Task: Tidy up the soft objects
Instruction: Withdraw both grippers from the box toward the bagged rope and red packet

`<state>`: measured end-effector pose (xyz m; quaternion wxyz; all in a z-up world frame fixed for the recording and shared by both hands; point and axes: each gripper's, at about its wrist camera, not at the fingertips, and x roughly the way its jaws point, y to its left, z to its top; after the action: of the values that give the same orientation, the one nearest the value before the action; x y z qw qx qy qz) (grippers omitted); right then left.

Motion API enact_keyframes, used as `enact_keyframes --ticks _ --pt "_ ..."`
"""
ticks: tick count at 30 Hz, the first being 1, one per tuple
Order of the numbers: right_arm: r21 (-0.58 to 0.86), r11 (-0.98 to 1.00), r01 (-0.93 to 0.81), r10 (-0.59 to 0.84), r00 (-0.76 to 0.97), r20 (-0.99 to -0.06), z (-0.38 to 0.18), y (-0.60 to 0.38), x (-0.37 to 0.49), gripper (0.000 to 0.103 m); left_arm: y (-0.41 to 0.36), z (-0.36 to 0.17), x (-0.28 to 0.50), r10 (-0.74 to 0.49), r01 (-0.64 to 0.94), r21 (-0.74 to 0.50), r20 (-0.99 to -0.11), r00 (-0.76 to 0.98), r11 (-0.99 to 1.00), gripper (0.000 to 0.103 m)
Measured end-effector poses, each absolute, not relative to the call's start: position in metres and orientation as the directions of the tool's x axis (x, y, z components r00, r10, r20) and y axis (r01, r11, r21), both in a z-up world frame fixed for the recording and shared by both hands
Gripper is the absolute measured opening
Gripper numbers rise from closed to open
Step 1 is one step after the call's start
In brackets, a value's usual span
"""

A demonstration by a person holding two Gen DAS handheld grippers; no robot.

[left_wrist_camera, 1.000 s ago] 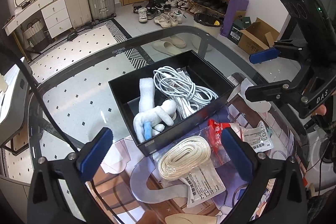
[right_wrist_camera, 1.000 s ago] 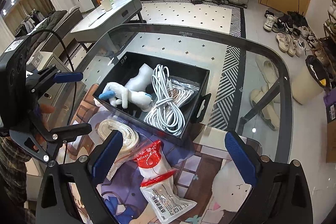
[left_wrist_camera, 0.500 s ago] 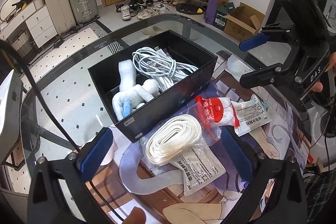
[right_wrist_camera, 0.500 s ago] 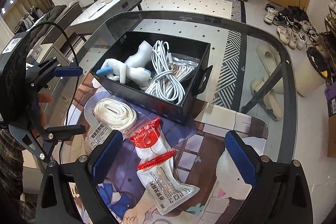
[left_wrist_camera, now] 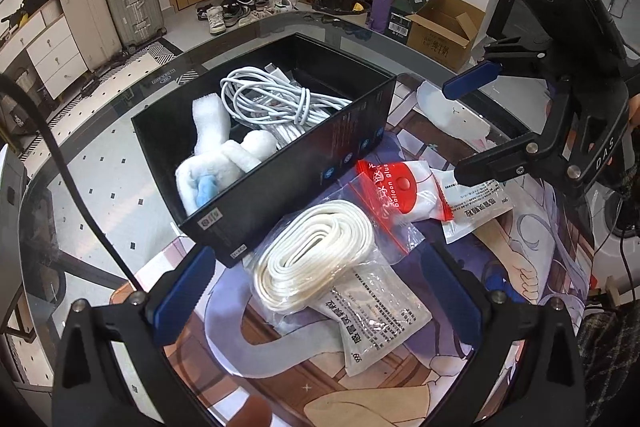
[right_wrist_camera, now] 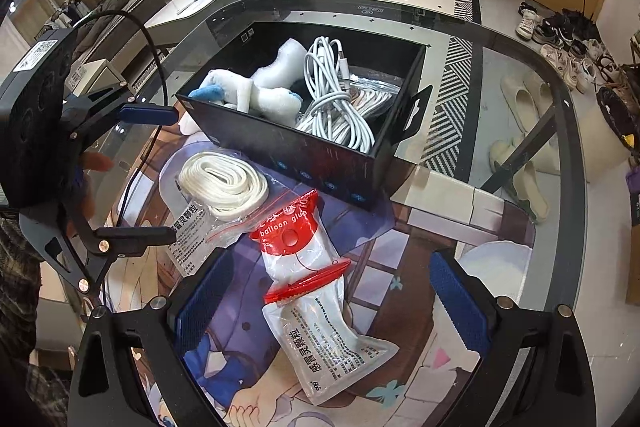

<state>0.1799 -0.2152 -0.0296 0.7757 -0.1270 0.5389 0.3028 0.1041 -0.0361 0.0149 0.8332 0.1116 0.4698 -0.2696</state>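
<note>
Partly done: white plush toy and coiled cables already in the black box, bagged white strap, balloon-glue bag and granule pouches left on the mat beside it, left gripper and right gripper both spread wide, empty.

Red-topped packet: "balloon glue" in white on the red band, clear from the right wrist view; larger characters above it too creased to read.
Same packet, left wrist view: "balloon glue" again, running sideways.
White sachet: Chinese print reads "感冒灵颗粒", with "999" near its lower corner.
Second sachet: same "感冒灵颗粒" wording, "999" at its edge.
Right gripper: "DAS" in pale letters on its black frame.
Black box: small stickers, print too tiny to read.
</note>
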Motion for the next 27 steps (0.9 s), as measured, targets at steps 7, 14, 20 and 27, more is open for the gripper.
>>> enact_keyframes --ticks 7,14,20,27 --pt "0.123 0.764 -0.634 0.328 0.217 -0.919 -0.039 -0.207 0.176 0.099 -0.034 0.006 0.108 -0.379 0.577 -0.098 -0.84 0.389 0.811 0.103" --pt "0.098 0.75 -0.654 0.306 0.212 -0.928 -0.05 -0.197 0.174 0.099 -0.031 -0.001 0.113 -0.403 0.591 -0.122 -0.836 0.371 0.797 0.102" --pt "0.098 0.745 -0.66 0.301 0.2 -0.932 -0.059 -0.193 0.177 0.099 -0.031 -0.006 0.114 -0.441 0.612 -0.154 -0.825 0.352 0.776 0.101" --pt "0.094 0.731 -0.675 0.296 0.19 -0.936 -0.067 -0.185 0.178 0.099 -0.035 -0.011 0.119 -0.456 0.637 -0.169 -0.831 0.318 0.752 0.1"
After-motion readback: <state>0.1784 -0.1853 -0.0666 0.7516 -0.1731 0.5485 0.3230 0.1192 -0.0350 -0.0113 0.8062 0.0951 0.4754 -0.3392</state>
